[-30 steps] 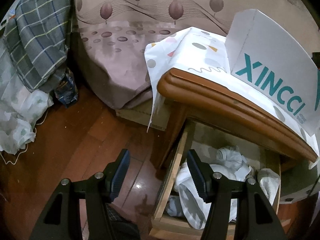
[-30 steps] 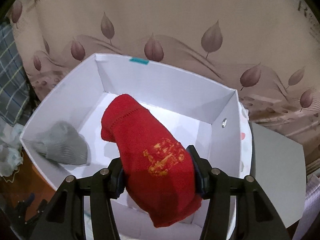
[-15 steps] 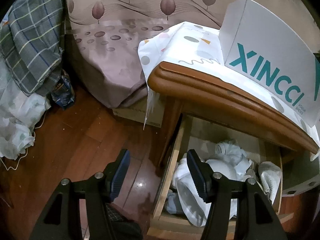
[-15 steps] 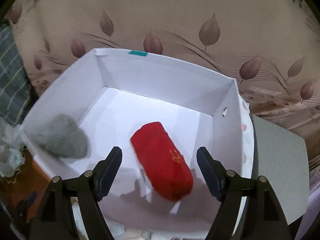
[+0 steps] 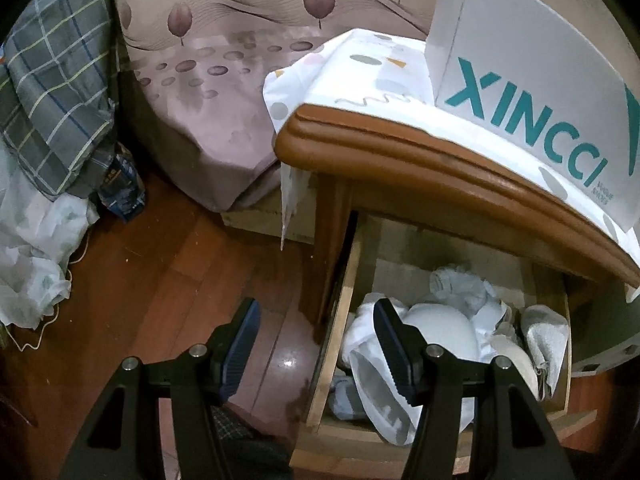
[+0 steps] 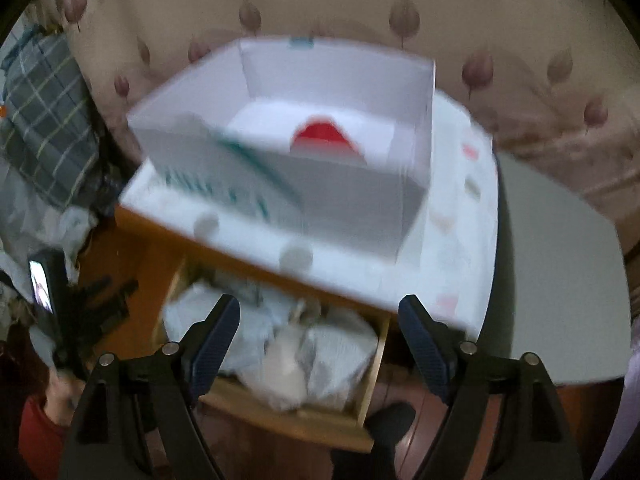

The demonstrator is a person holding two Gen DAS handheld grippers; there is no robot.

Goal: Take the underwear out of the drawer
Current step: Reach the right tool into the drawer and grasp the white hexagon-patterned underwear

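The bedside table's wooden drawer (image 5: pixel 340 320) (image 6: pixel 288 412) stands pulled out, full of crumpled white and grey underwear (image 5: pixel 436 328) (image 6: pixel 304 344). My left gripper (image 5: pixel 316 340) is open and empty, over the drawer's left rail and the floor. My right gripper (image 6: pixel 318 340) hangs above the drawer, its jaws opening with nothing between them; this view is blurred. On the tabletop stands a white box (image 5: pixel 520 60) (image 6: pixel 320 172) with a red garment (image 6: pixel 322 136) lying inside.
A patterned white cloth (image 5: pixel 360 68) covers the tabletop. A bed with a leaf-print sheet (image 5: pixel 224 120) is behind, a plaid cloth (image 5: pixel 52 92) and white bags (image 5: pixel 32 256) at the left. A red-sleeved arm (image 6: pixel 36 420) shows at the lower left.
My right gripper let go of the red garment, which dropped into the box. It then drew back and lower, so the drawer came into view. The left gripper barely moved.
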